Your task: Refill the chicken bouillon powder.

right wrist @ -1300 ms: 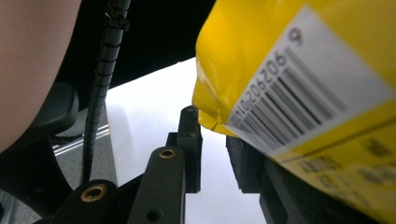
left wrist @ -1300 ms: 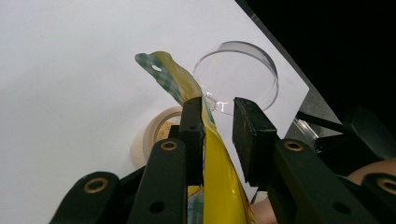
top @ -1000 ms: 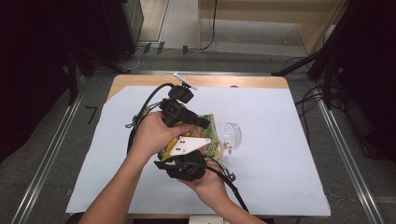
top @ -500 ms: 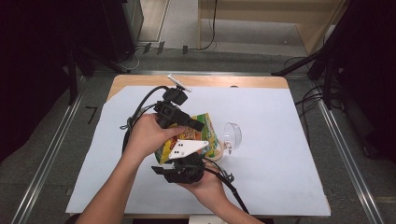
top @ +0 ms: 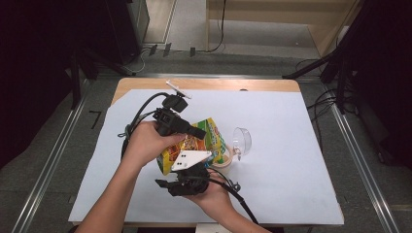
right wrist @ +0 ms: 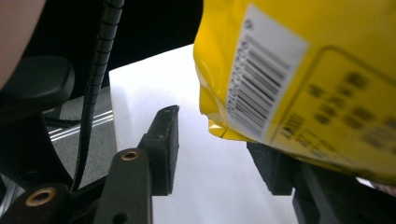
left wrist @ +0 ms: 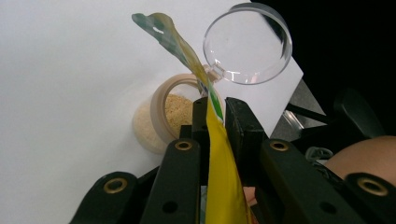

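Observation:
A yellow snack bag point(top: 194, 145) is held up over the white sheet at the middle of the table. My left gripper point(top: 200, 133) grips its top edge; in the left gripper view the jaws point(left wrist: 215, 114) are shut on the thin yellow bag point(left wrist: 224, 186) and have just closed further. Beneath the bag sits my right gripper point(top: 185, 173). Its jaws point(right wrist: 219, 154) have just been opening and stand apart, and the bag's barcoded bottom point(right wrist: 303, 70) hangs over the right-hand jaw without being pressed. A small open jar point(left wrist: 163, 116) of beige granules lies past the bag, its clear lid point(left wrist: 247, 44) beside it.
A white sheet point(top: 291, 145) covers the wooden table point(top: 218, 83). The jar point(top: 224, 162) and clear lid point(top: 241, 141) lie just right of the bag. Black cables point(top: 141, 109) trail from both grippers. Metal rails and dark stands flank the table.
My left gripper has shifted slightly left and toward the person, with the bag in it. The right hand has stayed put under the bag.

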The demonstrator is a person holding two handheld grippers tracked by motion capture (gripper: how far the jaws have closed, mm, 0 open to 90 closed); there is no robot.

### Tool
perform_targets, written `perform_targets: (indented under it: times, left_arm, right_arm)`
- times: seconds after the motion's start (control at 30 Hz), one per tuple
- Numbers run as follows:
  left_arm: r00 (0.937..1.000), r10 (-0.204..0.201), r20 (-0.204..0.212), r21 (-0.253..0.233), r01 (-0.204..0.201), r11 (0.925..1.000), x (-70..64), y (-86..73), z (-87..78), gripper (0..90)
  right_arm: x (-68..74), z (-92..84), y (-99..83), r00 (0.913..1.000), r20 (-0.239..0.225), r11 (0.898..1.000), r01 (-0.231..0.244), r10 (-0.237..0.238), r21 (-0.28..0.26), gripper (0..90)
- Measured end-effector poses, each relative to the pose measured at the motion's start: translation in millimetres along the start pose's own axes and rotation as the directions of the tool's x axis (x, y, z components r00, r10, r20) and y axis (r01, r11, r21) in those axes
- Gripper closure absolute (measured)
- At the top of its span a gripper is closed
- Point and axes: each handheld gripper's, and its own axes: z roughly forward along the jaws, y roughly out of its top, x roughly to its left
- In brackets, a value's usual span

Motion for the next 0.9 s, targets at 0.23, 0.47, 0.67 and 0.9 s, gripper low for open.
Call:
perform_targets:
  times: [0.23, 0.47, 0.67, 0.9]
  left_arm:
    - [0.9999, 0.012, 0.004, 0.009, -0.012, 0.9999, 3.5, -6.9, -5.0, 85.9]
    - [0.9998, 0.005, 0.020, 0.020, -0.005, 0.9998, 8.2, -12.1, -7.6, 86.9]
    - [0.9996, 0.016, 0.023, 0.033, -0.017, 0.9993, 9.9, -14.8, -6.8, 87.6]
    - [0.9991, 0.018, 0.038, 0.038, -0.019, 0.9991, 13.5, -19.2, -8.4, 87.7]
  right_arm:
    - [1.7, 6.4, -5.1, 0.9999, -0.005, 1.000, 0.010, -0.010, 0.010, 49.2]
    - [1.1, 7.9, -10.7, 0.9998, -0.021, 1.000, 0.005, -0.005, 0.022, 47.5]
    - [-3.1, 7.0, -16.1, 0.9999, -0.013, 0.999, -0.007, 0.007, 0.035, 47.3]
    - [-2.7, 5.2, -20.7, 1.0000, -0.003, 0.999, 0.008, -0.008, 0.051, 47.5]
